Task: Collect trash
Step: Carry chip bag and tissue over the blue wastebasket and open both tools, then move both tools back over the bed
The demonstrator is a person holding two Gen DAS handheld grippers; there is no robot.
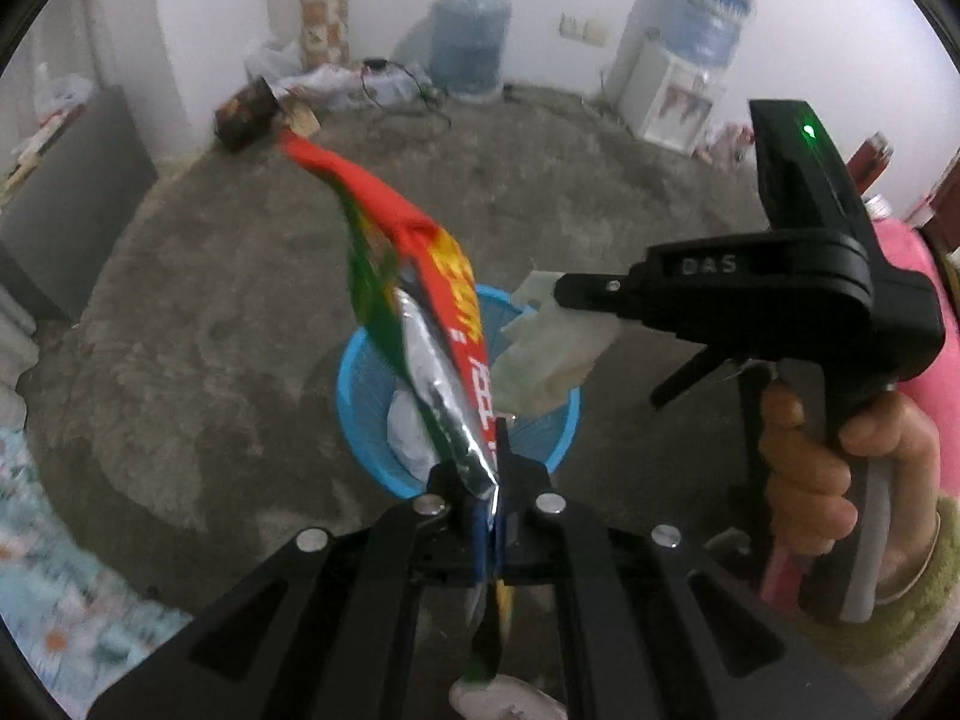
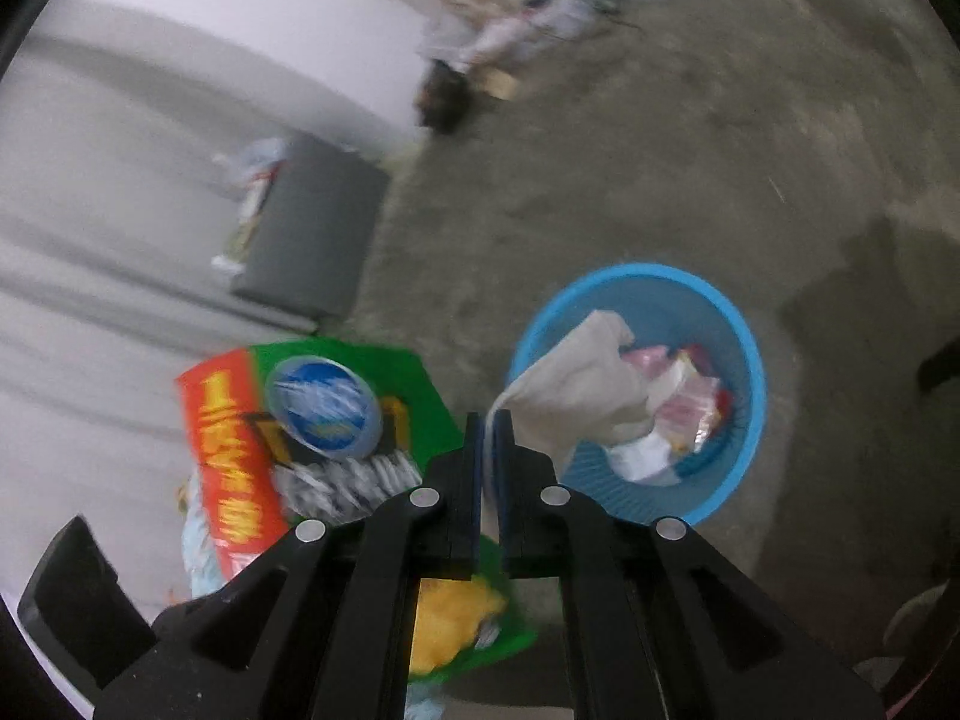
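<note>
A red and green snack wrapper [image 1: 444, 294] with a silver inside sticks up from my left gripper [image 1: 486, 462], which is shut on its lower end. Below it on the floor stands a blue mesh basket [image 1: 345, 384] with several pieces of trash inside. To the right, a hand holds my right gripper [image 1: 561, 291] over the basket. A pale tissue [image 1: 552, 354] hangs at its tips. In the right wrist view the right gripper [image 2: 487, 420] shows a narrow gap between its pads. The tissue [image 2: 588, 384] has a corner in that gap and droops into the basket [image 2: 750, 372]. The wrapper [image 2: 240, 420] is at the left.
Rough grey concrete floor surrounds the basket. Along the far wall stand a water jug [image 1: 471, 36], a white dispenser [image 1: 678, 96] and a heap of bags and cables [image 1: 360, 84]. A grey box [image 1: 78, 192] stands at the left. Floral fabric [image 1: 48, 540] lies at the lower left.
</note>
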